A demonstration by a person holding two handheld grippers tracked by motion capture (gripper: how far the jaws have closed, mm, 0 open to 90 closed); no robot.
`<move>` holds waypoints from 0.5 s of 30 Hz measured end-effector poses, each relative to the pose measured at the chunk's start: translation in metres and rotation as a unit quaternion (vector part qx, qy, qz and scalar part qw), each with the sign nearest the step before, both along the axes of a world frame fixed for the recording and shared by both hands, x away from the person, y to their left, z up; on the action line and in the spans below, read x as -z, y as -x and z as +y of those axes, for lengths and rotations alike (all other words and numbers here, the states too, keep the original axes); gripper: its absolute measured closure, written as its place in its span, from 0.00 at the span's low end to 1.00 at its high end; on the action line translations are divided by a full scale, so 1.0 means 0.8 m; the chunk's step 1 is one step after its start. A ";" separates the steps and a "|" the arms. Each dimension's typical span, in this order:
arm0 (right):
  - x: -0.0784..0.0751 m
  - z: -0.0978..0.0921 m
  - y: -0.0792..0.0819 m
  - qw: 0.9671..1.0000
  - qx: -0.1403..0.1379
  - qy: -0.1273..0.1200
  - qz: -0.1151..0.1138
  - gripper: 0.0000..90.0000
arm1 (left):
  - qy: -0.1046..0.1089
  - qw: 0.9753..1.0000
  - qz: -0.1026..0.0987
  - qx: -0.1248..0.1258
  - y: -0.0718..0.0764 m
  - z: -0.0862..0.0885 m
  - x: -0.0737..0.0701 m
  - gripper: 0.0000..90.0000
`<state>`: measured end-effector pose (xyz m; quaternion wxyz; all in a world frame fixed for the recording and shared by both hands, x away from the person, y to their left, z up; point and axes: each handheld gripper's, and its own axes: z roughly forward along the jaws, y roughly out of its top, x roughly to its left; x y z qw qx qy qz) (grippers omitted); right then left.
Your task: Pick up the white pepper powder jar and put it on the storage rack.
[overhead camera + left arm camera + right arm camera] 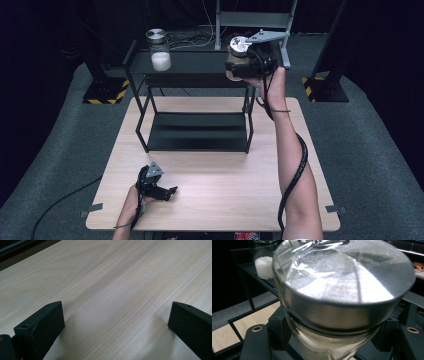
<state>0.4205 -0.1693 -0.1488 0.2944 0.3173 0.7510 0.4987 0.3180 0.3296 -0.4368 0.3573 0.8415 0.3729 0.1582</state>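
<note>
A steel-lidded jar is held clamped in the right tool at the right end of the rack's top shelf; not yet released, it seems. A second jar (white grains) is already shelved. The left tool is kept open, empty, on the counter.

Table fills lower centre of the high view. A 2-tier rack stands on its far half, centre frame. On the rack's top tier, upper left, sits 1 jar. A 2nd jar is at the top tier's right end, upper centre-right, between the jaws of the right gripper; whether it rests on the tier can't tell. Left gripper is low at the table's near-left, lower left of frame, well apart from the rack. In the right gripper view, 1st jar is upper left, behind the held jar.
</note>
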 end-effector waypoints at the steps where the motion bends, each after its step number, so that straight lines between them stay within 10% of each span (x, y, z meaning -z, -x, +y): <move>1: -0.001 0.001 -0.002 1.000 0.001 0.001 0.001 0.34 | 0.000 1.000 0.000 0.000 0.000 0.000 0.000 0.00; 15: -0.003 0.008 -0.025 1.000 0.020 0.004 0.020 0.34 | 0.000 1.000 0.000 0.000 0.000 0.000 0.000 0.00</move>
